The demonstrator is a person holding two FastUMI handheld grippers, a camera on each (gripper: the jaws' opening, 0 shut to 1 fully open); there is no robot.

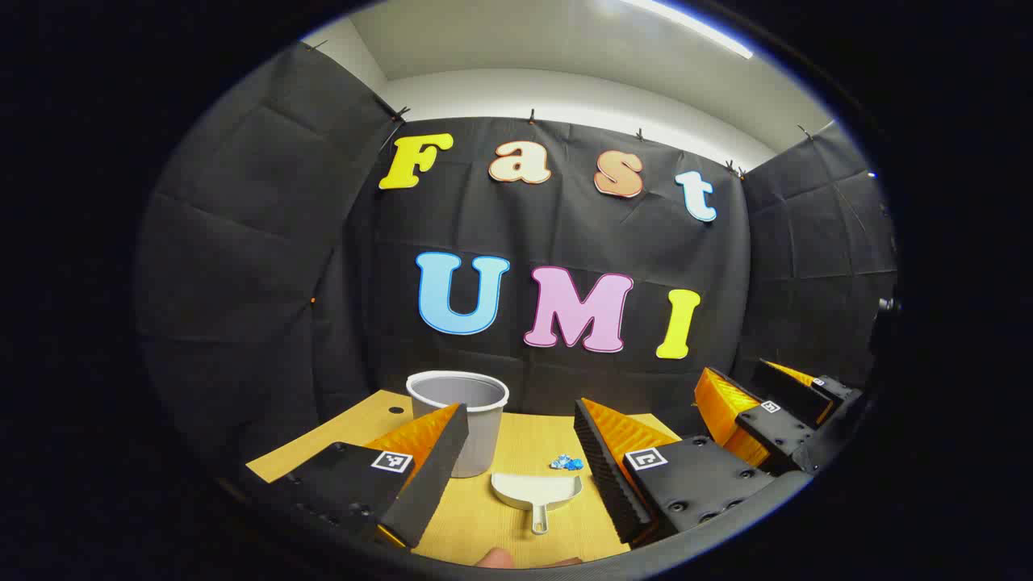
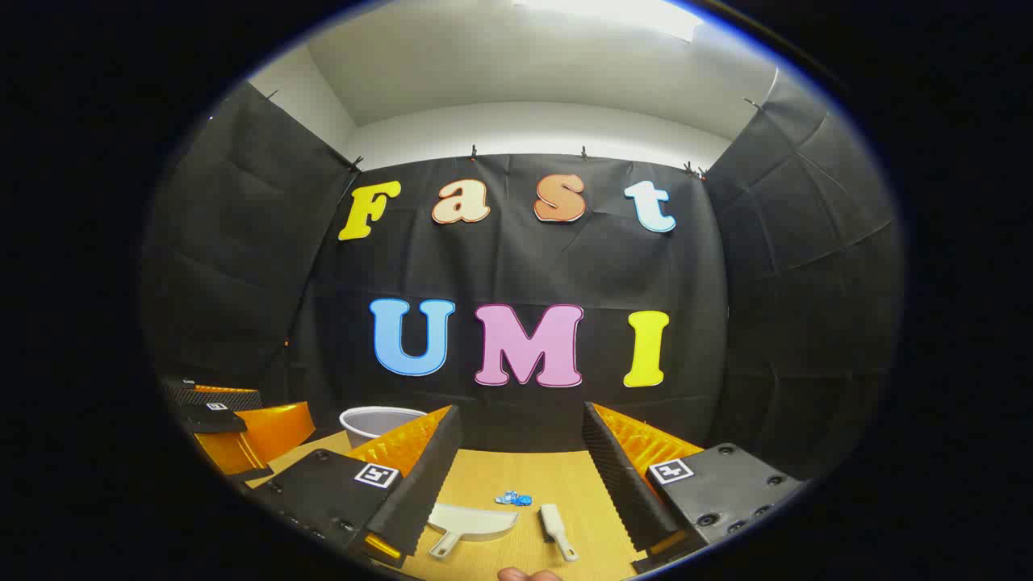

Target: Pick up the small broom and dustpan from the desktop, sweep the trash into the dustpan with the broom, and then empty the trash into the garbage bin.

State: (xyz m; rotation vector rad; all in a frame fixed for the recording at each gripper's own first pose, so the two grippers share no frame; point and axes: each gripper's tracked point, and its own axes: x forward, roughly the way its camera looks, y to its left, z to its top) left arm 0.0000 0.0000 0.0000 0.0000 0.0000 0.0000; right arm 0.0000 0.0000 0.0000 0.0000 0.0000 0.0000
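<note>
The dustpan [image 1: 537,490] serves as the landmark here: it lies flat on the wooden desk [image 1: 516,440], its handle pointing toward the camera and its scoop mouth toward the booth wall. In the left gripper view, the left hand-held gripper [image 1: 520,432] hovers above the dustpan with its jaws spread wide, holding nothing. Behind the dustpan and to its left stands the pale garbage bin [image 1: 462,411], upright on the desk. Just behind the dustpan's right corner lies a small crumpled piece of blue trash [image 1: 566,463], apart from the pan.

In the right gripper view, the dustpan [image 2: 472,524] sits low between the fingers of the right hand-held gripper [image 2: 520,452], whose jaws are likewise spread apart and empty. The small broom [image 2: 557,528] lies on the desk just right of the dustpan, not touching it, handle toward the camera. The blue trash [image 2: 514,499] rests just behind the gap between dustpan and broom. The bin [image 2: 379,421] stands farther back to the dustpan's left, partly hidden by a finger.
</note>
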